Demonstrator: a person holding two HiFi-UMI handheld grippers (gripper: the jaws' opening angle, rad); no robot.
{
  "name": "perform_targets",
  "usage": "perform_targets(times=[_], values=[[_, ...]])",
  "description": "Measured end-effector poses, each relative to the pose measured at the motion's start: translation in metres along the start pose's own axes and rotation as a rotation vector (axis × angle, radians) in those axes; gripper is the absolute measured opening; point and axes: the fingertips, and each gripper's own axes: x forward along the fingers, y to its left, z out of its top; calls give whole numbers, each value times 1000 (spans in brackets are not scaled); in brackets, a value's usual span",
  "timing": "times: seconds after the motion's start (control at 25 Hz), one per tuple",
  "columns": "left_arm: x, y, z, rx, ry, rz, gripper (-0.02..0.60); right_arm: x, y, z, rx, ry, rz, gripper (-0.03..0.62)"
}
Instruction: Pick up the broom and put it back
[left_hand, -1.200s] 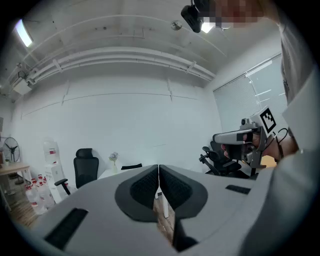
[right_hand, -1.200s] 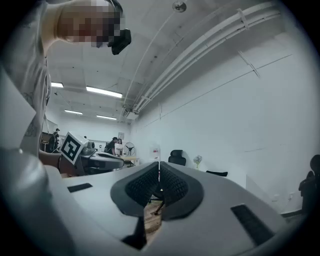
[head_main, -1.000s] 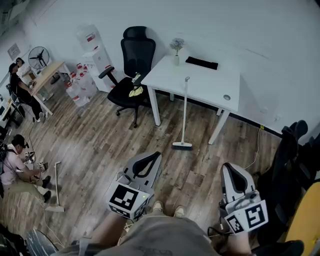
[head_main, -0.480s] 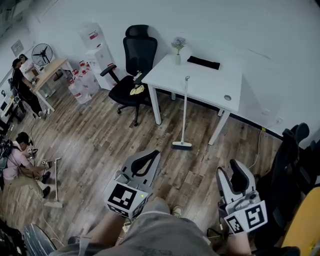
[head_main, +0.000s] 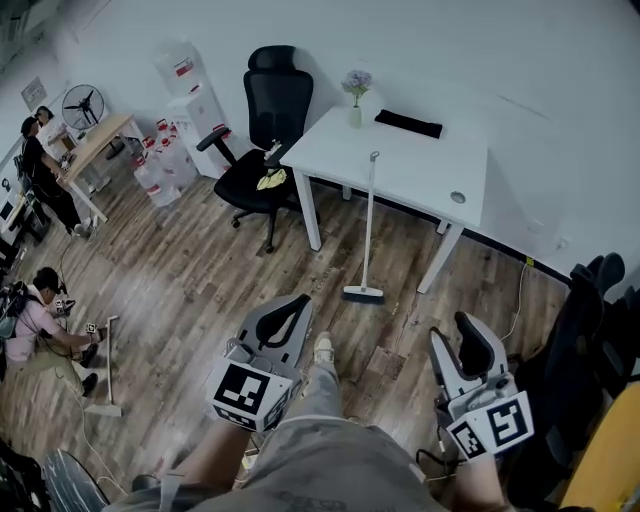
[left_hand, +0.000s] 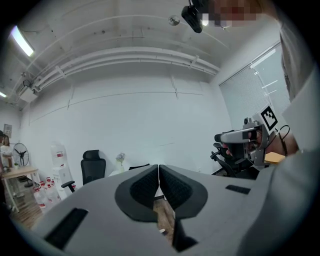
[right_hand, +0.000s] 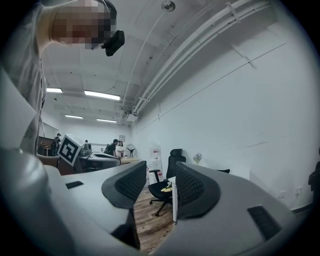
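Left hand-held gripper (head_main: 298, 302), lower centre of the head view: jaws pressed together, nothing between them. Right hand-held gripper (head_main: 452, 328), lower right: jaws spread and opening, the gap empty. Broom (head_main: 368, 230) stands upright mid-frame, well apart from both, its handle top against the front edge of the white surface (head_main: 420, 170), its head on the wooden floor (head_main: 200, 290).

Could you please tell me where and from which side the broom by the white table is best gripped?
Grip the broom by the middle of its thin handle, coming from the open floor side nearest you. It stands nearly upright, head on the floor, top against the white table, which blocks the far side; level jaws should close squarely across the shaft.
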Motion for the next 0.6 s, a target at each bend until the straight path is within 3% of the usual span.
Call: perform_targets(times=[0.6], values=[[110, 98, -27, -54, 40, -15, 20, 146, -62, -27, 18, 108, -7, 184]])
